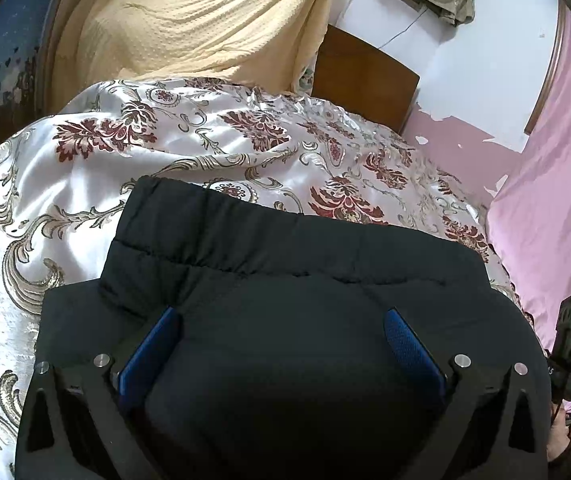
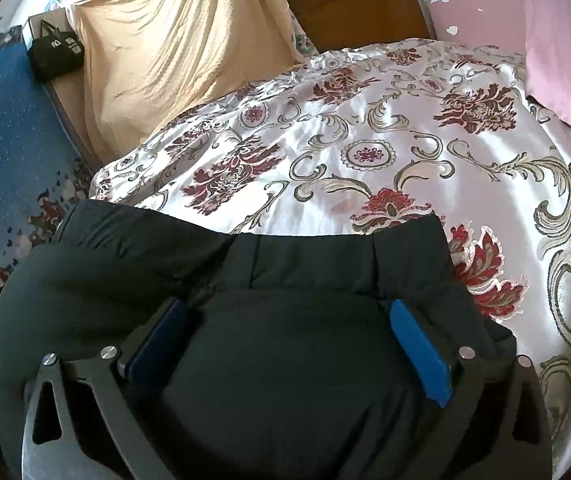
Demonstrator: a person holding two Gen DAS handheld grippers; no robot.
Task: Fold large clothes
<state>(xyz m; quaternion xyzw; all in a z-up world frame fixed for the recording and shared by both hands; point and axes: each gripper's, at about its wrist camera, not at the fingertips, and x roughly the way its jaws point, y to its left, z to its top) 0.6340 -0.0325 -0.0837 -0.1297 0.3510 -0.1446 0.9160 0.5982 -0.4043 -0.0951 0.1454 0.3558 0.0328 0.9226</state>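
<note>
A black padded jacket [image 1: 285,264] lies on a floral bedspread [image 1: 85,168]. In the left wrist view it fills the lower half, its hem edge toward the far side. My left gripper [image 1: 281,320] is open, its blue-padded fingers [image 1: 405,340] spread wide and resting on the jacket. In the right wrist view the same jacket [image 2: 245,264] lies folded on the bedspread [image 2: 405,140]. My right gripper [image 2: 285,312] is also open, its blue pads [image 2: 417,344] wide apart over the jacket. Neither gripper holds any cloth.
A cream blanket [image 1: 189,20] hangs at the bed's far side beside a brown headboard [image 1: 361,80]. A pink sheet [image 1: 557,200] hangs on the right. A blue patterned cloth [image 2: 9,128] and a black bag [image 2: 55,54] lie on the left.
</note>
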